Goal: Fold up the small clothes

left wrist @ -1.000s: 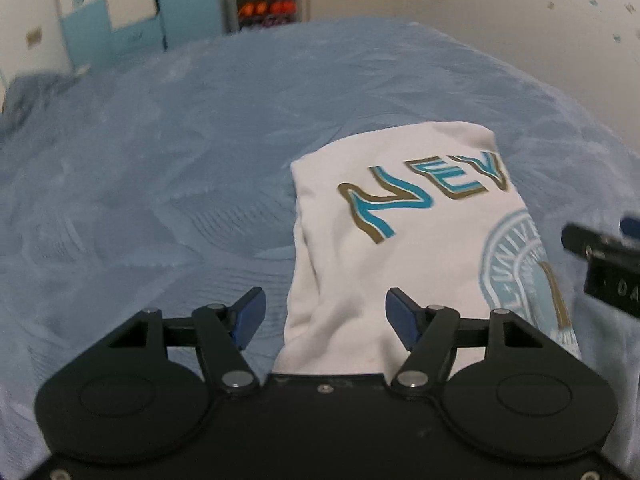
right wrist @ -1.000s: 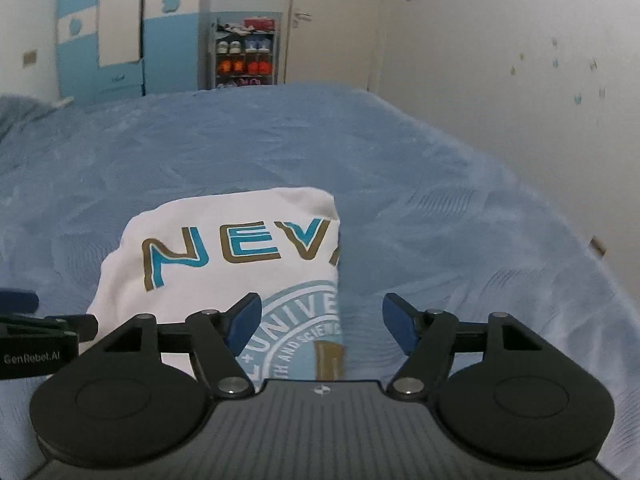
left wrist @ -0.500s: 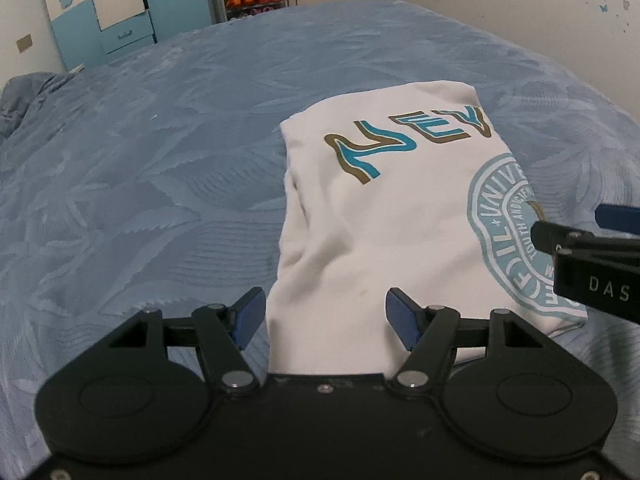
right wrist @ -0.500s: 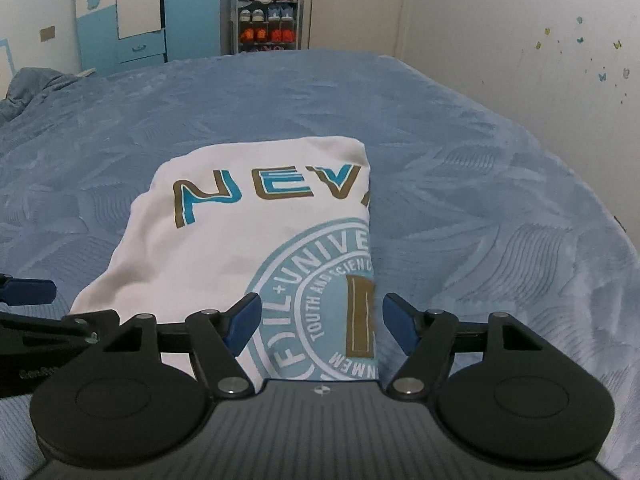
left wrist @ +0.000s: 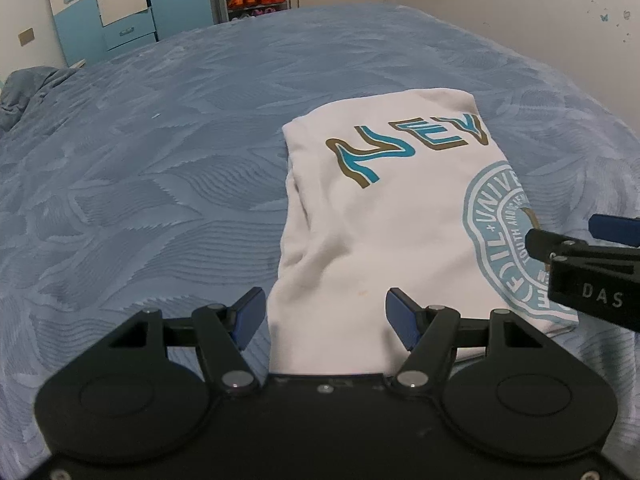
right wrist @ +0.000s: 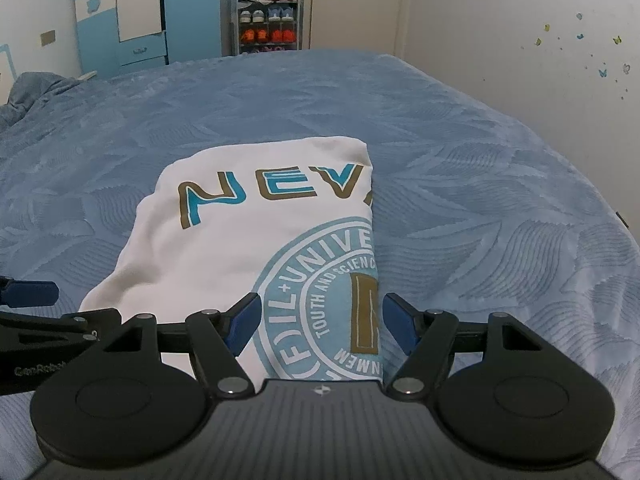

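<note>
The folded shirt (right wrist: pixel 256 248) is white, with teal lettering edged in olive-brown and a pale blue round seal at 5 o'clock. The bedspread (left wrist: pixel 160 184) is blue with a raised leaf pattern. Both tongs are black with blue pads (left wrist: pixel 250 316). The wardrobe (right wrist: pixel 140 12), blurred, seems blue and white.

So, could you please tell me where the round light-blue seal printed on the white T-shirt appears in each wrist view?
Left wrist: round seal at the right edge, partly behind the right gripper.
Right wrist: round seal at lower centre, between the open fingers.
Shared landmark: the NEV lettering just beyond it on the white T-shirt.
</note>
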### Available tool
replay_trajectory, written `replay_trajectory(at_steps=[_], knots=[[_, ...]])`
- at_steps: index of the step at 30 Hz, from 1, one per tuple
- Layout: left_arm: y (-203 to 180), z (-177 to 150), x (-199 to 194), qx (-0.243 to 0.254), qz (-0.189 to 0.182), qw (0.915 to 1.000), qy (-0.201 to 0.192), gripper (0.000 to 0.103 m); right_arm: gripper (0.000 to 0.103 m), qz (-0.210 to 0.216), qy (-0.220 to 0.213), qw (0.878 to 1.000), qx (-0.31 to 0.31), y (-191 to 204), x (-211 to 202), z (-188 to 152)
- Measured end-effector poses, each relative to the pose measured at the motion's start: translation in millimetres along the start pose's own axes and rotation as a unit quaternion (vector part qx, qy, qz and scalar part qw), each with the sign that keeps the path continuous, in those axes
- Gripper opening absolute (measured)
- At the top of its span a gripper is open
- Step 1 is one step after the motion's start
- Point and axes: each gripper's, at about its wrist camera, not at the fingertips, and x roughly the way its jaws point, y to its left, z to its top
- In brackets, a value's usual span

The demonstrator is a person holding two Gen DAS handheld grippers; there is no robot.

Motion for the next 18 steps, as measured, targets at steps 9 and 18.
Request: replay_trajectory(at_steps=[9,18], knots=[[1.3,0.2,-5.4,-0.004,-0.010,0.9999,-0.001,0.068,0.081,0.004,-0.002,1.000,0.003,-2.2,-0.9,-0.2],[2.8,0.0,-6.8,-0.010,-0.019,0.9998,0.003,0.068,0.081,0.006,-0.003,1.000,0.002,1.7,-4.7,-1.7]])
